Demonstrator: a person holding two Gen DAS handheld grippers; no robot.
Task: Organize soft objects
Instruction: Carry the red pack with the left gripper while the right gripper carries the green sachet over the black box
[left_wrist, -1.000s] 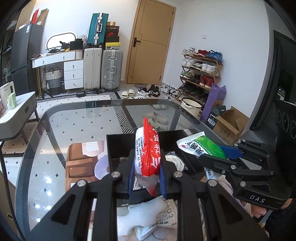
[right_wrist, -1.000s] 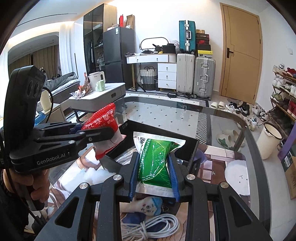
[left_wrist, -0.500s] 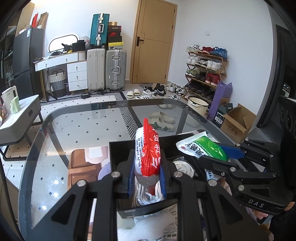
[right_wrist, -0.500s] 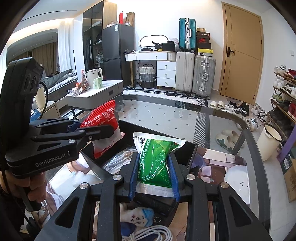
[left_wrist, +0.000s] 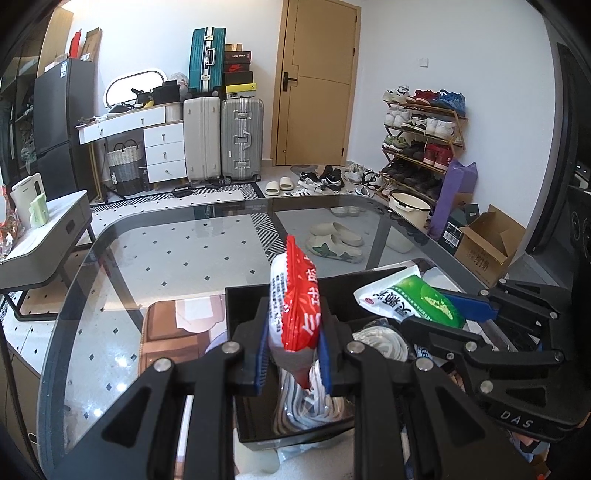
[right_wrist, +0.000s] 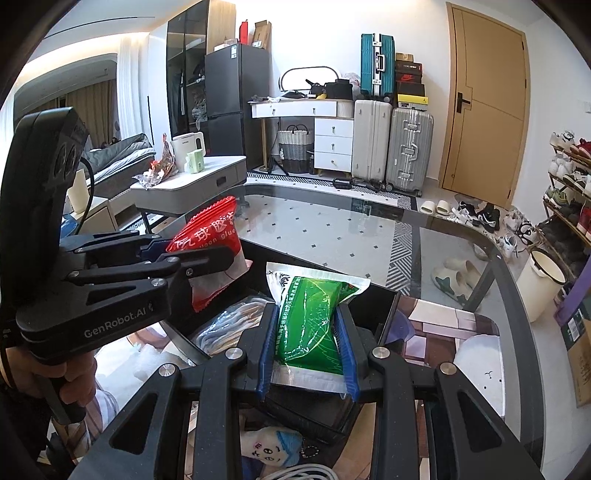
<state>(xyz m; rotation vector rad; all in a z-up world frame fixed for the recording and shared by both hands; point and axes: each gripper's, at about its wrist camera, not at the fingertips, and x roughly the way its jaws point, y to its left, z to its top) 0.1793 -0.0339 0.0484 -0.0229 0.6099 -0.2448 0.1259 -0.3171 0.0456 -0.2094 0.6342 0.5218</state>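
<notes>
Left gripper (left_wrist: 293, 354): pinching a red snack packet (left_wrist: 295, 299), held upright above the black bin (left_wrist: 243, 306).
Right gripper (right_wrist: 308, 356): clamped on a green sachet (right_wrist: 314, 321), also over the bin.
Bin contents: bagged white cord (left_wrist: 380, 339).
Support: glass table (left_wrist: 166, 251).
Near edge: small plush toy (right_wrist: 271, 445) beside the bin.

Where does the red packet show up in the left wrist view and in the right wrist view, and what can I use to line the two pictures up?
Left wrist view: the red packet stands at lower centre, clamped in the left gripper.
Right wrist view: the red packet is at left of centre, held in the left gripper seen from the side.
Shared landmark: the black bin under both packets.
</notes>
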